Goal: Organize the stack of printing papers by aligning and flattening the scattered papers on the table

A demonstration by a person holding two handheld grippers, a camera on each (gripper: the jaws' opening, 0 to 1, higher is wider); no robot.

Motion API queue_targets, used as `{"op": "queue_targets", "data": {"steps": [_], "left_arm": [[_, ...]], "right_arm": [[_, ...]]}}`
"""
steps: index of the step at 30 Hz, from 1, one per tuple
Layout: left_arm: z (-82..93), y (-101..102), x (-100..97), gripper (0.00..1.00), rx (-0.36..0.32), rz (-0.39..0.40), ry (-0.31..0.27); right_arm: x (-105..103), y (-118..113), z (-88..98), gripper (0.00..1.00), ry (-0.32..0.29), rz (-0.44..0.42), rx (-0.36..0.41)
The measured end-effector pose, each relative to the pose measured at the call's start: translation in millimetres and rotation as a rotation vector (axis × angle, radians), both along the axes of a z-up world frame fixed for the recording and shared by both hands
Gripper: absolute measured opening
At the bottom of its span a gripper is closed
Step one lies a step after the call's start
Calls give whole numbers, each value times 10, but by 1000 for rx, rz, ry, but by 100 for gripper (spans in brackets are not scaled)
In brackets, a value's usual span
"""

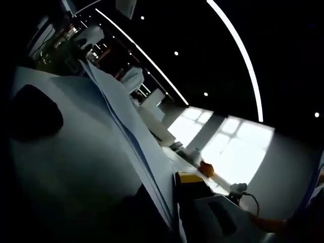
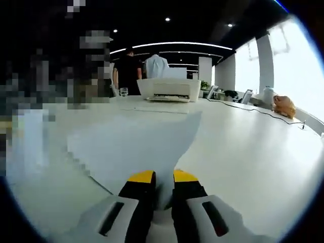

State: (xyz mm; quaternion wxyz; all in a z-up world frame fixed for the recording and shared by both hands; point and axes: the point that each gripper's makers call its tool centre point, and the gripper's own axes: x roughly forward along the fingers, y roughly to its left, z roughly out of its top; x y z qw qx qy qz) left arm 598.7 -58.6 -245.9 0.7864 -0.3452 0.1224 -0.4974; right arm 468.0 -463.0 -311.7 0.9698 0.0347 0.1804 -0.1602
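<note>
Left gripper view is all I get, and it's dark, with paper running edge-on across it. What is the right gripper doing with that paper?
Observer: In the right gripper view, the right gripper has its yellow-tipped jaws closed on the near edge of the paper, which is pinched between them.
Operator: What lies beyond the paper?
Observer: A white printer stands farther back on the white table, apart from the paper.
Operator: Is anyone near it?
Observer: Yes. A person in a dark top stands behind the printer, toward its left end as that view shows it.
</note>
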Motion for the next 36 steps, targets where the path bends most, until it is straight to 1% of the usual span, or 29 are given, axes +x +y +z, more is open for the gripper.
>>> {"op": "queue_targets", "data": {"steps": [3,5,6,7,8,10,12,14,15,17,20,21,23,26,27,29,31,33,36], "left_arm": [[-1,2,7,8,-2,-1,0],[4,-1,-4,8,-3,-1,-1],[4,-1,-4,8,-3,0,-1],[3,-1,-1,8,-3,0,-1],[3,0,1,8,-4,0,-1],[5,-2,-2,8,-3,1,-1],[2,-2,4,8,-3,2,-1],[0,-2,12,8,-3,3,-1],[-1,-3,12,8,-3,3,-2],[3,-5,5,8,-4,4,-1],[11,0,3,7,-13,5,5],[13,2,3,7,-15,6,6],[15,2,1,7,-18,5,7],[18,-3,-13,7,-17,4,6],[20,-4,-19,7,-18,4,6],[20,-6,-21,7,-17,4,5],[16,-7,-16,7,-15,5,7],[11,-6,-8,7,-14,4,7],[7,-4,-1,7,-13,5,6]], "right_arm": [[-11,13,44,4,-32,-1,32],[-15,18,66,4,-49,0,46],[-17,19,67,4,-49,0,44],[-25,-11,73,6,-44,-7,12],[-30,-16,64,6,-36,-13,3],[-20,18,37,6,-23,5,13],[-22,26,48,7,-23,10,0],[-26,18,76,12,-36,11,-8],[-23,22,89,14,-47,11,0],[-5,73,105,15,-63,33,26],[-7,89,122,15,-68,39,18],[-7,94,131,15,-74,41,24],[-5,122,153,15,-95,49,59],[7,183,215,15,-145,67,123],[7,197,224,15,-152,74,136],[6,191,205,12,-142,70,136],[-10,164,126,6,-94,49,123],[-6,191,121,2,-91,56,132],[-18,213,157,1,-111,61,137]]}}
